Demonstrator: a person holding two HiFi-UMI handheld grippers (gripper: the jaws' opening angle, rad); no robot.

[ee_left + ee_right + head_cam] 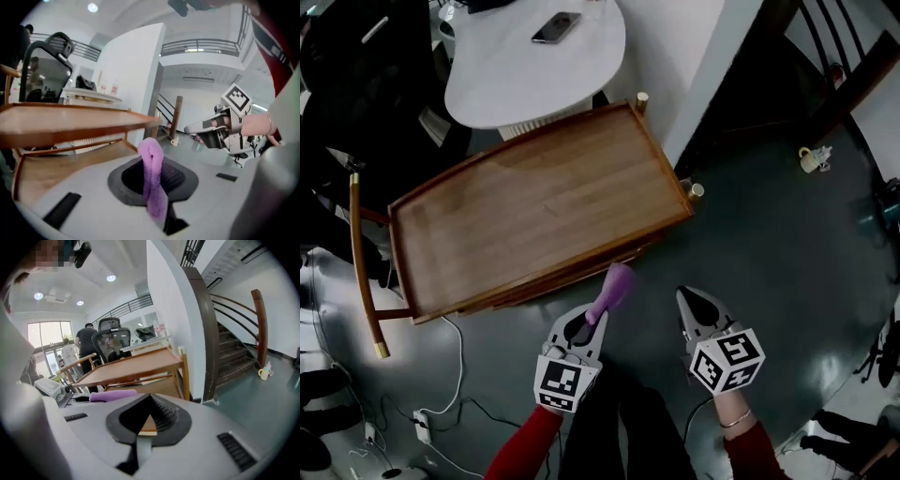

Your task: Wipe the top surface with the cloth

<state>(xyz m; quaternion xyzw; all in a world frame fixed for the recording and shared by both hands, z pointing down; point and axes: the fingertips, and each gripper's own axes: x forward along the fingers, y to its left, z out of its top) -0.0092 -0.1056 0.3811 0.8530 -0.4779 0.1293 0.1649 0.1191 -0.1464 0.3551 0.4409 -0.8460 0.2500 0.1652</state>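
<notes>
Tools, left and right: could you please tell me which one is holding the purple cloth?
The left tool, with the purple cloth clamped between its jaws; the right tool holds nothing.

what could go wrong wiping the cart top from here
1. The purple cloth sticks out of the left gripper as a narrow roll, so it may wipe only a thin stripe or slip free.
2. The wooden cart's top has a raised rim. The gripper could catch on it when coming in or sweeping to the edge.
</notes>
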